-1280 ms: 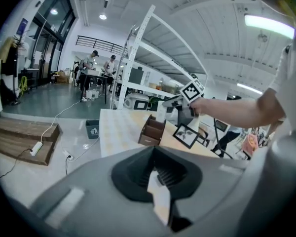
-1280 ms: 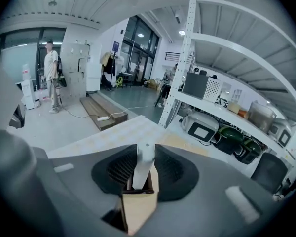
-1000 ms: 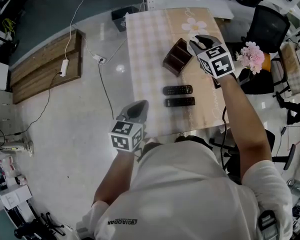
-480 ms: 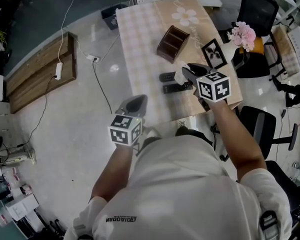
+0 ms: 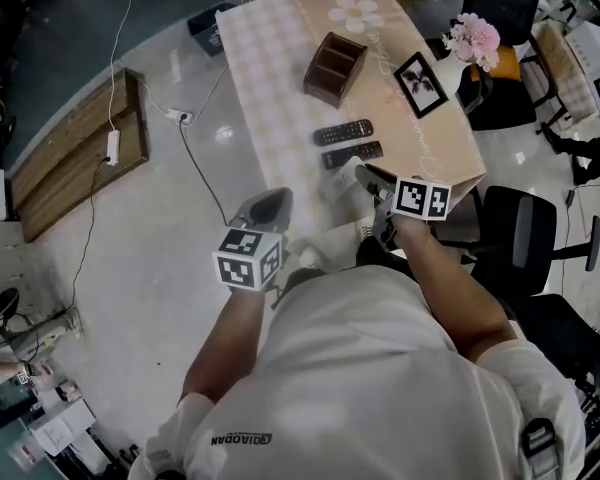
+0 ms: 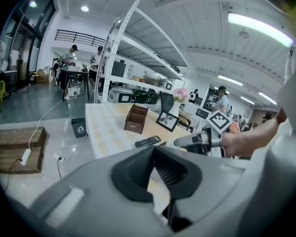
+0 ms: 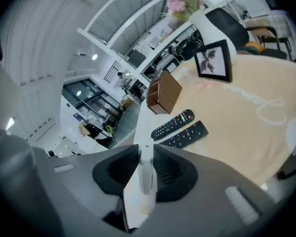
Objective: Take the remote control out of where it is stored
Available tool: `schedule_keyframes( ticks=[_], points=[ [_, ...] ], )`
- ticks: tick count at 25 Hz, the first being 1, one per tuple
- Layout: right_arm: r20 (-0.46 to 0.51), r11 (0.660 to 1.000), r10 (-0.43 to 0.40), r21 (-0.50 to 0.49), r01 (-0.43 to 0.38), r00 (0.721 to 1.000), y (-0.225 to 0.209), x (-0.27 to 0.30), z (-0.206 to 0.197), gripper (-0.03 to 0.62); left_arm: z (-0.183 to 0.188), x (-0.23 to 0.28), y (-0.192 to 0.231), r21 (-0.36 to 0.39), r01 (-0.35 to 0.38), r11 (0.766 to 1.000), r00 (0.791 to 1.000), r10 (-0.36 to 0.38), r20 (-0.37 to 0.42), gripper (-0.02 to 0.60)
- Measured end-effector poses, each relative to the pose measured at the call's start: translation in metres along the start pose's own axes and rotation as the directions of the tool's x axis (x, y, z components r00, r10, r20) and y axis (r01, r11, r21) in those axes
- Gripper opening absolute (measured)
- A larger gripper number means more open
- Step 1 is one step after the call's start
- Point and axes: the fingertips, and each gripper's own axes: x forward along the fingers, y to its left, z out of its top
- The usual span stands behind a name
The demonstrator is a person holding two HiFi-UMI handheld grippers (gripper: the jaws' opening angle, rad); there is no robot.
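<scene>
A brown wooden holder (image 5: 335, 68) stands on the checked table (image 5: 270, 58), and its compartments look empty. Two black remotes (image 5: 343, 132) (image 5: 352, 154) lie side by side nearer me. My right gripper (image 5: 358, 171) hovers over the table's near edge, shut on a slim white remote (image 7: 146, 177) that pokes out past its tips. Its jaws have just been closing slightly on that remote. The holder (image 7: 164, 95) and both black remotes (image 7: 172, 124) lie beyond it. My left gripper (image 5: 276, 200) hangs over the floor left of the table, shut and empty.
A framed picture (image 5: 421, 80) leans at the table's right side, with pink flowers (image 5: 473, 40) behind it. A black office chair (image 5: 510, 238) stands by the near right corner. On the floor to the left lie a wooden pallet (image 5: 75, 158) and a power strip (image 5: 112, 146).
My right gripper has come back from the holder to the table's near edge, lower and rolled over, carrying the white remote. The left gripper has barely shifted.
</scene>
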Motion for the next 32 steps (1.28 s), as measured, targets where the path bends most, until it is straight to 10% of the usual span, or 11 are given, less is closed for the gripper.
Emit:
schedule_keyframes(
  ticks=[15, 19, 32],
  points=[
    [-0.061, 0.984, -0.172, 0.029, 0.174, 0.983, -0.081, -0.024, -0.031, 0.124, 0.0, 0.005, -0.009, 0.006, 0.01, 1.0, 1.0, -0.01, -0.008, 0.005],
    [-0.078, 0.975, -0.221, -0.019, 0.22, 0.972, -0.095, -0.026, -0.031, 0.022, 0.001, 0.005, -0.01, -0.004, 0.013, 1.0, 1.0, -0.013, -0.007, 0.005],
    [0.031, 0.954, -0.223, -0.199, 0.225, 0.974, -0.045, -0.045, -0.015, 0.006, 0.008, -0.02, -0.014, 0.024, 0.067, 0.997, 0.997, -0.068, 0.038, 0.005]
  ],
)
